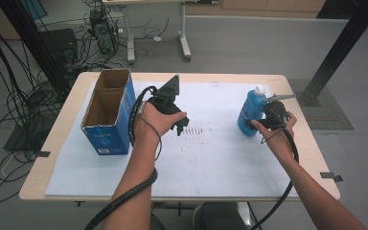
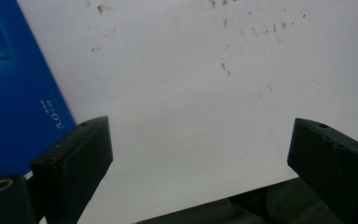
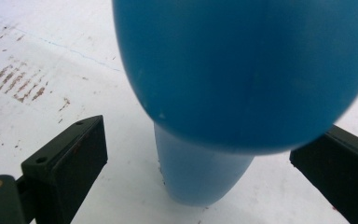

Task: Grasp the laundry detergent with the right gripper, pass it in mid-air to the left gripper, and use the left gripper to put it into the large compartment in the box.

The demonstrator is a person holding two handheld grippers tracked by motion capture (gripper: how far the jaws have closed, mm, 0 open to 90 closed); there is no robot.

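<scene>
Right gripper (image 1: 263, 120) jaws wide open, straddling blue bottle (image 1: 250, 112), not touching. Bottle stands upright directly ahead. Likely rigid, smooth plastic, slippery; grip mid-body, below the cap.

Box (image 1: 109, 111) stands at the table's (image 1: 57, 158) left, bottle (image 1: 250, 112) at right.

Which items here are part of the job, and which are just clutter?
In play:
- blue bottle, standing between the open jaws of the right gripper
- blue cardboard box, top open, beside the left gripper, whose jaws are open over the white sheet

Lying about:
- cables on the floor
- second table behind
- black frame post
</scene>
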